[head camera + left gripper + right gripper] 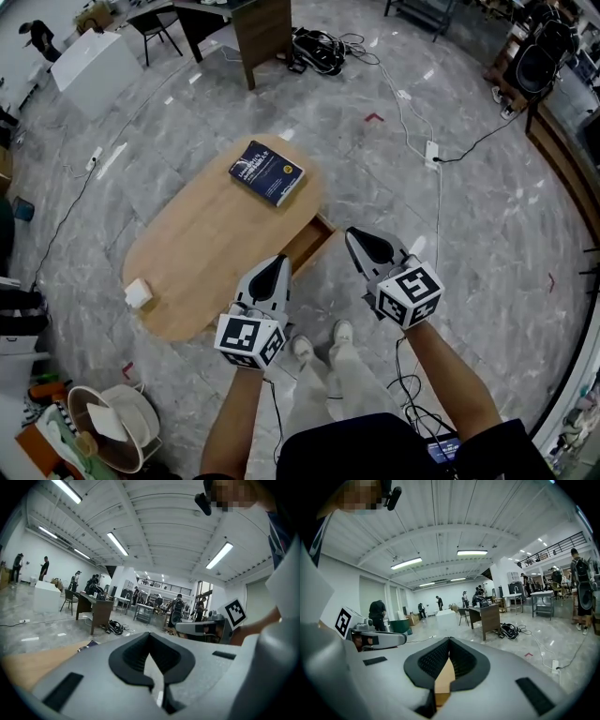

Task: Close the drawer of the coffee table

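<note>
Drawer (pixel 310 242) of shallow brown wood stands pulled out from the near right edge of the oval light-wood counter (pixel 202 248), right in front of the person's feet. Nearest, the left hand-held gripper (pixel 280 262) hangs over the counter's rim just beside the drawer's left corner, and the right hand-held gripper (pixel 351 233) hovers just off the drawer's outer front. Each has its jaws pressed together with nothing between them, which suits a push more than a grasp. The right one looks best placed to shove the front panel inward, so the closing seems about to start rather than under way. What shows of the drawer's inside is dark and appears empty, though part is hidden under the counter top. On the top, a small white box (pixel 139 293) sits near the left end and a dark blue book (pixel 266 172) lies flat toward the far end, both clear of the drawer's path. Beyond, black cables (pixel 319 49) sprawl on the grey marble floor (pixel 487 234).
</note>
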Motion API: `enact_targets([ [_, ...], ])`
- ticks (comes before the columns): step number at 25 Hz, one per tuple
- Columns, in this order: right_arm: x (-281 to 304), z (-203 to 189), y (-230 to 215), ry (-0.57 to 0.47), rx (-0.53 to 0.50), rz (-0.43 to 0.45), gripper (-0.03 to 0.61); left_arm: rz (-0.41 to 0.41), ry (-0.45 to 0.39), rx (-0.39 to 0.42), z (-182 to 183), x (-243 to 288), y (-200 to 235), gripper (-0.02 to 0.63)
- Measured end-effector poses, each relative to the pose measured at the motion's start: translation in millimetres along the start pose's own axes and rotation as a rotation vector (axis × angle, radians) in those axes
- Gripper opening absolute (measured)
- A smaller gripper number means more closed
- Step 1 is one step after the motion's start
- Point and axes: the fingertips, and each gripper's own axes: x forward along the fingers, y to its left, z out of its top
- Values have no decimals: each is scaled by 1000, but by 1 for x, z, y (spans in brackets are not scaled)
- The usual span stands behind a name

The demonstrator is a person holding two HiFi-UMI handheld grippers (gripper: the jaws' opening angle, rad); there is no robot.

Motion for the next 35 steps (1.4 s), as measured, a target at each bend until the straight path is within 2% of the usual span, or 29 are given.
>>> enact_targets([
  [4,4,-18,-3,21,4,11,17,-7,19,13,-16,9,0,0],
  [12,6,-54,-12,52,20,18,17,-5,55,-16,-48,18,-1,0],
  [17,9,-74,-21,54,46,17,17,4,86,7,-70,25,2,0],
  [27,20,-117,-32,89,86,-4,17,40,116,-18,-110,28,21,0],
  [35,25,-148,-40,110,104,-15,17,22,147,-35,-145,44,23,0],
])
